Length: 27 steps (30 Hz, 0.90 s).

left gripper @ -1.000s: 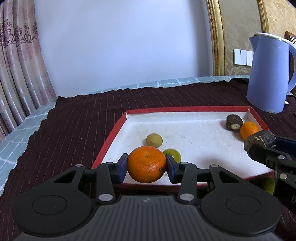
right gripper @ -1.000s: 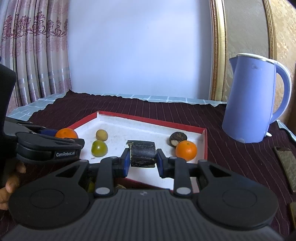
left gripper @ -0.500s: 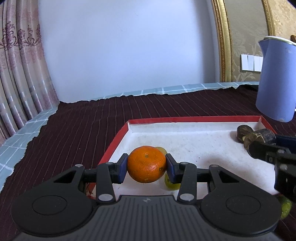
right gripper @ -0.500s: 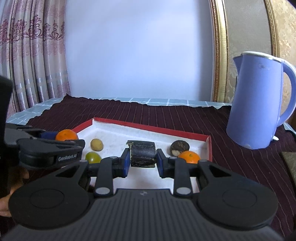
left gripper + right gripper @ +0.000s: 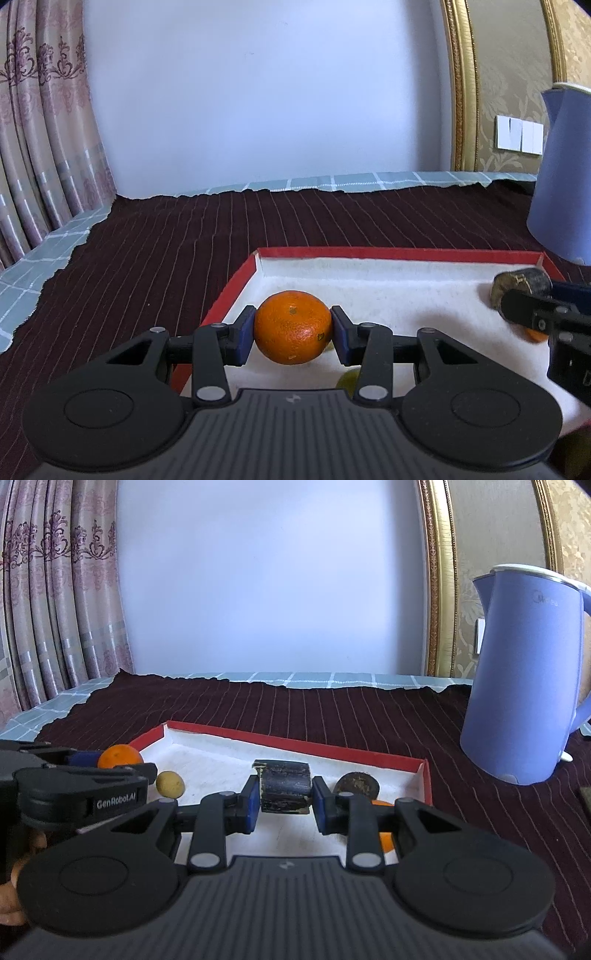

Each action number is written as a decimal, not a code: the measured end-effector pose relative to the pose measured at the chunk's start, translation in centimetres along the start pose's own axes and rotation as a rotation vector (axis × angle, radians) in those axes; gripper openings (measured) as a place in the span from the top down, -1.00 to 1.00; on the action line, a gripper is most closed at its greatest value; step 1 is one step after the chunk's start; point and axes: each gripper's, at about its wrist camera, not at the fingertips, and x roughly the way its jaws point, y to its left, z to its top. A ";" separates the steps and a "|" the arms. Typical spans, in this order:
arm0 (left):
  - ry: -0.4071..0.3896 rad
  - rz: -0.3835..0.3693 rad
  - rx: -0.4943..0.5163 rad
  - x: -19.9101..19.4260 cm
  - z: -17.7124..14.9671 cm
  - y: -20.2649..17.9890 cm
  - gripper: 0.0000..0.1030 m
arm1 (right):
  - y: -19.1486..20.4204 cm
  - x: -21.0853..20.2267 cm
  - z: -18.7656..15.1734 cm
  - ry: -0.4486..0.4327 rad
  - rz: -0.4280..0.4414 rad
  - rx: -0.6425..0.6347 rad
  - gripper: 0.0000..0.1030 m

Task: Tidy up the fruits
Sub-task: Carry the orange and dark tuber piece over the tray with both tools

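Note:
My left gripper (image 5: 293, 334) is shut on an orange tangerine (image 5: 293, 326) and holds it over the near left part of a red-rimmed white tray (image 5: 399, 253). My right gripper (image 5: 284, 794) is shut on a dark cylindrical fruit piece (image 5: 284, 786) above the tray (image 5: 295, 744). In the tray lie a small yellow fruit (image 5: 170, 783), a dark brown fruit (image 5: 356, 784) and a second tangerine (image 5: 384, 840), partly hidden by my right gripper. A green fruit (image 5: 347, 378) peeks out under my left gripper. The left gripper with its tangerine (image 5: 120, 756) shows at the left of the right wrist view.
A blue electric kettle (image 5: 528, 679) stands right of the tray on the dark striped cloth (image 5: 166, 251). A light checked tablecloth (image 5: 22, 273) shows at the left and far edges. A wall and curtains (image 5: 37, 147) are behind.
Both grippers have moved forward and lower over the tray, each still holding its fruit. The green fruit and far tangerine have slid mostly out of sight beneath the grippers.

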 end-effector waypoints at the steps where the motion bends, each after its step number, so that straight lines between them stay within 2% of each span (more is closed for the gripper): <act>1: -0.002 -0.003 -0.002 0.1 0.1 0.0 0.19 | 0.0 0.2 0.1 0.001 -0.001 -0.001 0.47; 27: 0.034 0.009 0.030 3.2 1.6 -1.1 0.19 | -0.9 3.3 2.2 0.031 -0.035 0.001 0.47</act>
